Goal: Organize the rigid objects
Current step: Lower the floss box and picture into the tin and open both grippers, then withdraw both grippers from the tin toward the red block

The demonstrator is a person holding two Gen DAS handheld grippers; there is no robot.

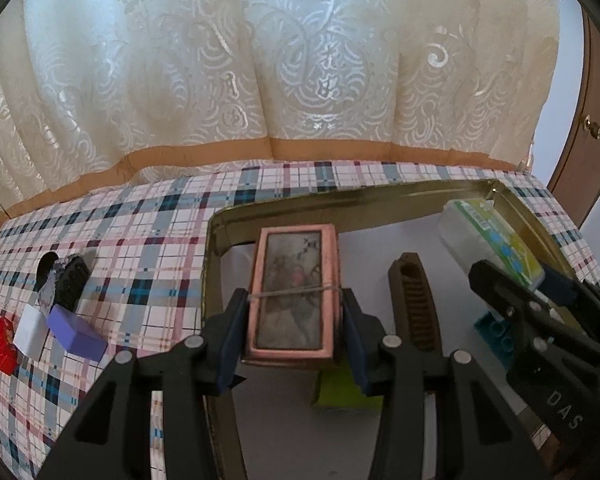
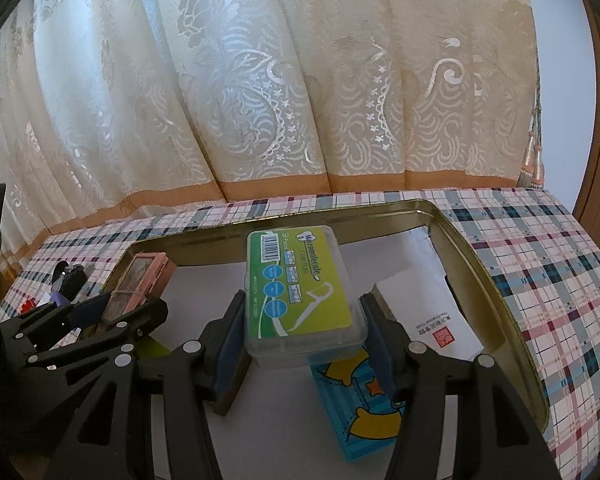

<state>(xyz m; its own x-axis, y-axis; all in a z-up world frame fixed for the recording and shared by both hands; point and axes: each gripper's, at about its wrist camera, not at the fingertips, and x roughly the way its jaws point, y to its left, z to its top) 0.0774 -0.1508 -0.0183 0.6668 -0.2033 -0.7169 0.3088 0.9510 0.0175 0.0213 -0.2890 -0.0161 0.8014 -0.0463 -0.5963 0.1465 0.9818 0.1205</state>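
Over the gold tray [image 1: 216,240], a pink box [image 1: 292,292] is clamped by the left hand-held gripper [image 1: 294,320], a floss-pick case [image 2: 300,292] by the right hand-held gripper [image 2: 304,332].

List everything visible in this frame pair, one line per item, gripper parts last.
Tin tray: 1, gold, on plaid cloth.
Pink box: 1, pink, rubber-banded, over tray.
Floss-pick case: 1, clear, green label, over tray.
Comb: 1, brown, in tray.
Cartoon box: 1, blue-yellow, in tray.
Purple block: 1, on cloth, left of tray.
Left gripper: black, shut on pink box.
Right gripper: black, shut on floss-pick case.
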